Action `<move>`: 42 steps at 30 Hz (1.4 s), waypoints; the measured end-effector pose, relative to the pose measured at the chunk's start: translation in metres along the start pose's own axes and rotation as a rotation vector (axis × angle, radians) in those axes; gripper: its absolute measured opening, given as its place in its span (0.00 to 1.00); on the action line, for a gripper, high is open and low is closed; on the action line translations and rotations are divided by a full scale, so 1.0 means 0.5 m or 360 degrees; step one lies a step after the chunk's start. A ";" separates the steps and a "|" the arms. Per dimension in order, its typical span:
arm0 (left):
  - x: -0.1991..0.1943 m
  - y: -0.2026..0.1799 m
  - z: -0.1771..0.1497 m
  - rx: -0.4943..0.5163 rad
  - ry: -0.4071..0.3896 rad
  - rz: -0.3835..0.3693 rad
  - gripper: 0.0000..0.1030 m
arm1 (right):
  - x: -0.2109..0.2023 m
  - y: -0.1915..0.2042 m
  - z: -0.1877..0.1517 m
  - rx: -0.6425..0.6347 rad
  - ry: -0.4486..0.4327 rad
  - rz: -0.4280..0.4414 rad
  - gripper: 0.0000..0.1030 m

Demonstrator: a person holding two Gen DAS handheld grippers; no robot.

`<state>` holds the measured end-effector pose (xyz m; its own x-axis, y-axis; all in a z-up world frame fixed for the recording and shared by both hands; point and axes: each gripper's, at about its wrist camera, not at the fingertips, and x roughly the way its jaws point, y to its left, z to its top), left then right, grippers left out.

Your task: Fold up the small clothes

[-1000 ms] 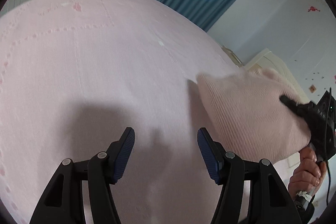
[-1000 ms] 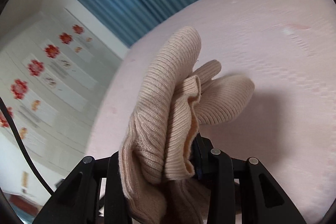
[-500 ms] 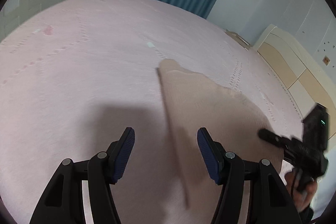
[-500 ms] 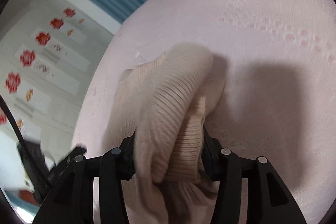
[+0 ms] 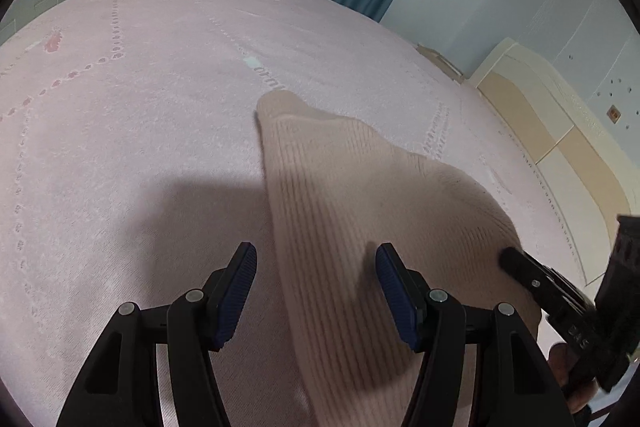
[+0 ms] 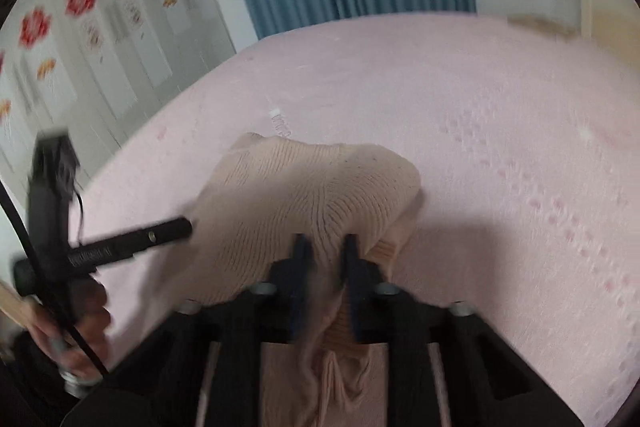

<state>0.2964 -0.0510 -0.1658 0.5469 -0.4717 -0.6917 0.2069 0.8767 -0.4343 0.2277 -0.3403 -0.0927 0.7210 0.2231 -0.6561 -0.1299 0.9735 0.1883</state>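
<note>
Right wrist view: right gripper (image 6: 325, 247) jaws closing, pinching a bunch of knit garment (image 6: 304, 187) between them. Garment spread loose on pink bed (image 6: 500, 155), one edge lifted, no neat fold yet; folding barely begun, nearly all left. Left wrist view: left gripper (image 5: 316, 267) jaws apart, empty, over garment's near edge. Print on left gripper's body too blurred to read.
</note>
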 end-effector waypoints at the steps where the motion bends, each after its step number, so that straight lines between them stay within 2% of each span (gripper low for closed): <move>1: 0.000 0.001 0.001 -0.0006 -0.0013 -0.0008 0.58 | -0.025 -0.017 0.006 0.0087 -0.0077 0.0147 0.11; 3: 0.000 0.003 0.000 0.0000 -0.0017 -0.0023 0.58 | -0.053 -0.065 0.008 0.0231 -0.0160 0.0309 0.10; 4: -0.001 0.004 -0.002 0.0004 -0.0016 -0.0038 0.59 | -0.055 -0.072 0.012 0.0246 -0.0172 0.0279 0.10; 5: -0.001 0.003 -0.003 0.0006 -0.0011 -0.0063 0.59 | -0.047 -0.081 0.012 0.0233 -0.0145 0.0165 0.10; 6: -0.001 0.001 -0.004 0.0012 -0.0003 -0.0075 0.59 | -0.026 -0.088 0.009 0.0218 -0.0063 0.0057 0.10; 7: 0.002 -0.001 -0.004 0.0019 0.0003 -0.0073 0.59 | 0.015 -0.101 -0.002 0.0228 0.0107 -0.0036 0.10; 9: 0.005 -0.009 -0.006 0.0042 0.0020 -0.0057 0.59 | 0.054 -0.113 -0.018 0.0257 0.0261 -0.0083 0.11; 11: 0.003 -0.014 -0.006 0.0053 0.0008 -0.0023 0.59 | 0.035 -0.107 -0.008 0.0190 0.0206 -0.0112 0.15; 12: 0.000 -0.017 -0.006 0.0064 0.0001 -0.0017 0.59 | 0.020 -0.101 0.000 0.0153 0.0158 -0.0120 0.21; 14: -0.003 -0.019 -0.005 0.0077 -0.0009 -0.0015 0.59 | -0.014 -0.093 0.007 0.0139 0.0002 -0.0135 0.24; 16: -0.002 -0.022 -0.007 0.0087 -0.0010 0.0004 0.59 | -0.035 -0.089 0.008 0.0178 -0.0102 -0.0067 0.25; 18: 0.005 -0.028 -0.009 0.0106 0.0003 0.0019 0.59 | -0.041 -0.074 0.012 0.0198 -0.0134 0.0017 0.25; 21: 0.009 -0.031 -0.016 0.0103 0.0045 -0.0023 0.59 | -0.016 -0.036 0.008 0.0092 -0.0100 0.0052 0.25; 24: 0.016 -0.034 -0.019 0.0127 0.0048 0.0006 0.61 | 0.028 -0.011 -0.010 -0.0038 0.0023 -0.0115 0.25; 28: 0.019 -0.040 -0.022 0.0149 0.0046 0.0029 0.62 | 0.055 -0.010 -0.023 -0.0085 0.0082 -0.0212 0.25; 34: 0.012 -0.059 -0.029 0.0249 -0.0017 0.0089 0.61 | 0.060 -0.020 -0.021 -0.0016 0.0110 -0.0187 0.25; 42: 0.004 -0.055 -0.033 0.0242 -0.0034 0.0070 0.60 | 0.071 -0.030 -0.021 0.0042 0.0116 -0.0152 0.25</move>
<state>0.2784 -0.0776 -0.1652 0.5747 -0.4319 -0.6951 0.3021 0.9014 -0.3102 0.2480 -0.3463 -0.1266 0.6777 0.1336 -0.7231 -0.0445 0.9890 0.1411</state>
